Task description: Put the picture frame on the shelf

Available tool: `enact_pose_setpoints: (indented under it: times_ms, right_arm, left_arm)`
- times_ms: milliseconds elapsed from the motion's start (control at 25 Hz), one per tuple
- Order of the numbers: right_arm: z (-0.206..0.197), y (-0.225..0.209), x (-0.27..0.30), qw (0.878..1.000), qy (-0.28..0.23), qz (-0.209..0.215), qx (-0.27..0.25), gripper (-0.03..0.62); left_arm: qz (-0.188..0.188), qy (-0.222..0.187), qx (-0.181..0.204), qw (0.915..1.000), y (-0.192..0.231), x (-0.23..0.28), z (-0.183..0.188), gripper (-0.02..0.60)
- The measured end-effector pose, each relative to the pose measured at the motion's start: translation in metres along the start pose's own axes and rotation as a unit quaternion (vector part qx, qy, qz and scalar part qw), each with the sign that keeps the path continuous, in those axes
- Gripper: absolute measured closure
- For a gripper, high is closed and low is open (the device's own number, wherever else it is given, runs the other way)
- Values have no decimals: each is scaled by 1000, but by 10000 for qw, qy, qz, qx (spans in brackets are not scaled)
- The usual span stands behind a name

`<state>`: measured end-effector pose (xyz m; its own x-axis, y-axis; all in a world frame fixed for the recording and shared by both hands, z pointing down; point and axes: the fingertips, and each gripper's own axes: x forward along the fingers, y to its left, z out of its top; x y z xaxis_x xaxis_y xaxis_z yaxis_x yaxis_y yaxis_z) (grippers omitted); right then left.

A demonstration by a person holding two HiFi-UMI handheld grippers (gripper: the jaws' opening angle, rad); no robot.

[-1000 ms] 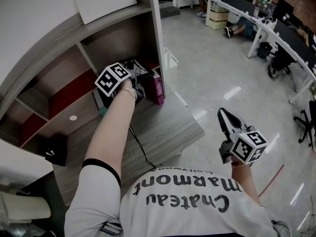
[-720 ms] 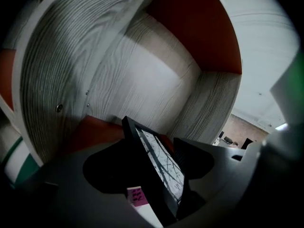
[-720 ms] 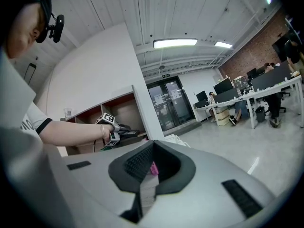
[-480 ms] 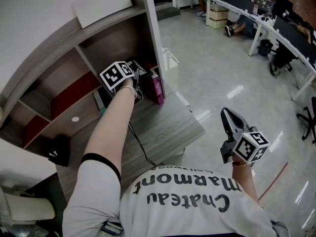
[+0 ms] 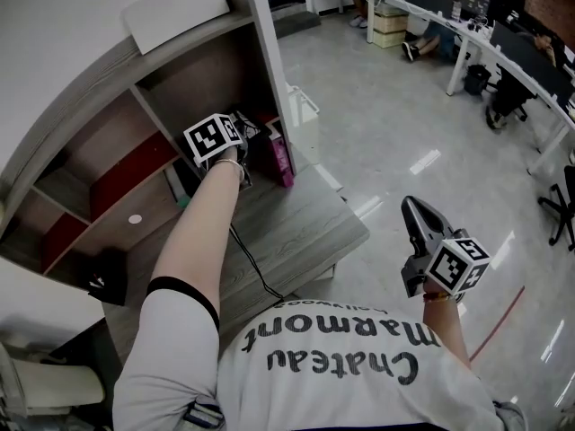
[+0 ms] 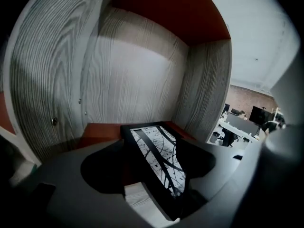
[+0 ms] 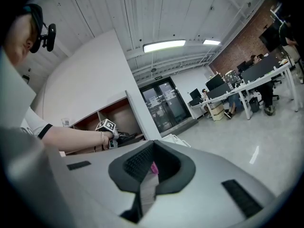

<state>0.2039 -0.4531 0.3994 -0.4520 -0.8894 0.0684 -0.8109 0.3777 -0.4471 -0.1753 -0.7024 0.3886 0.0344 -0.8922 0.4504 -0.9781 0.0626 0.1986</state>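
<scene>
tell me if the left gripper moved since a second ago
No, barely: the left gripper stays in the same shelf compartment by the pink box, though it rolled. Its jaws have just been opening, frame between them.

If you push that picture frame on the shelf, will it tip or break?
Probably stiff: the picture frame has straight dark edges. Maybe breakable, if its front is glass; I can't tell. It seems laid down on the shelf's red floor, so sliding looks likelier than tipping.
</scene>
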Motion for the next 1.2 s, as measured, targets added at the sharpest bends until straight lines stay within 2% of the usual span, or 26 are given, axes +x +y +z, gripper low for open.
enact_pose_setpoints:
  times_ms: [240, 360, 520, 720, 800, 880, 1000, 1080, 1200]
  right_arm:
    - [0, 4, -2, 10000, 17, 32, -37, 586]
    - [1, 7, -2, 9999, 27, 88, -69, 586]
    - [2, 15, 4, 9997, 56, 201, -135, 586]
    - [4, 27, 15, 9989, 149, 382, -247, 586]
    - [2, 32, 21, 9983, 213, 464, -290, 586]
    - [1, 39, 27, 9975, 273, 564, -327, 586]
    - [-2, 50, 40, 9958, 355, 757, -382, 586]
    - [-4, 61, 50, 9944, 375, 918, -369, 586]
    - [-11, 80, 67, 9914, 429, 1206, -282, 586]
  left_arm:
    - [-78, -72, 341, 9994, -4, -6, 3, 256]
    - [-169, -149, 348, 9991, -9, -11, 5, 256]
    - [-514, -254, 207, 9981, -19, -20, 3, 256]
    - [-1001, -586, 458, 9922, -35, -41, 7, 259]
    - [-1219, -793, 577, 9877, -43, -54, 9, 301]
    - [-1469, -985, 640, 9822, -52, -69, 8, 395]
    - [-1780, -1145, 683, 9750, -62, -92, -1, 421]
    - [-1967, -1228, 675, 9704, -67, -108, -8, 481]
    - [-2259, -1316, 558, 9636, -73, -134, -21, 514]
